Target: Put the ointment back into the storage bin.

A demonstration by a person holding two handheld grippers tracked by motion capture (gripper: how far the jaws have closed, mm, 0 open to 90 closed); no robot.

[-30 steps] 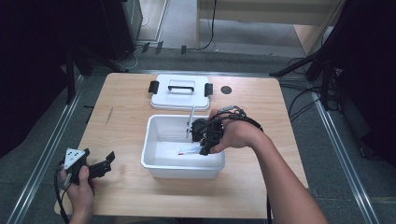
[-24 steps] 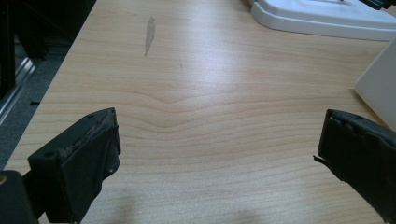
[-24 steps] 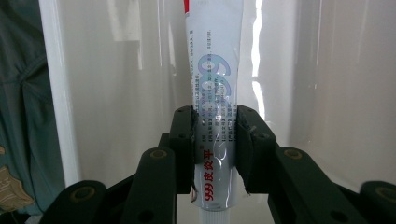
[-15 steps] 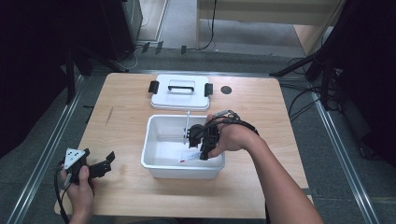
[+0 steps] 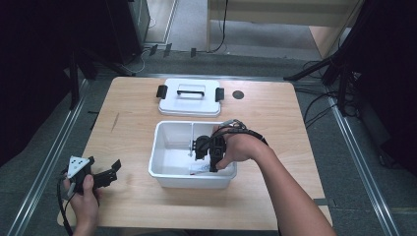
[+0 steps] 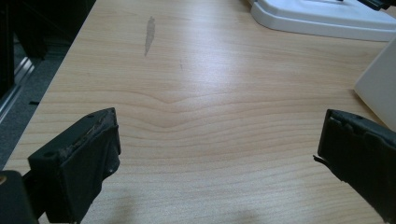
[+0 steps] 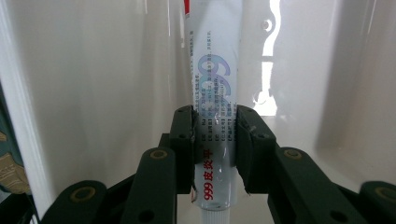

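At the centre of the high view, inside the white bin point(image 5: 162, 169), sat the right gripper point(image 5: 200, 149), wrapped in a hand, too dark and small there to tell what lay between its jaws. Up close in the right gripper view, answered plainly: right gripper point(image 7: 215, 140) clamped on a white ointment tube point(image 7: 215, 84), pads pressed against both sides of it near the cap end, tube running up the middle of the frame against the pale bin point(image 7: 84, 93) wall. Blue and red print readable on the tube; cap cropped by the bottom edge, far end cropped by the top edge. Low at the left of the high view, near the table point(image 5: 275, 113) edge, rested the left gripper point(image 5: 116, 167) with its grey plate on top, well apart from the bin. In the left gripper view, left gripper point(image 6: 217, 149) spread wide over bare wood grain, nothing between the jaws, a dark streak on the table point(image 6: 201, 70) in the upper left. Cut off at the upper right of that frame, a slice of the white lid point(image 6: 322, 18); seen whole in the high view, white lid point(image 5: 189, 97) with handle and black clasps, just beyond the bin. Bin point(image 6: 380, 79) corner barely caught at the right edge.
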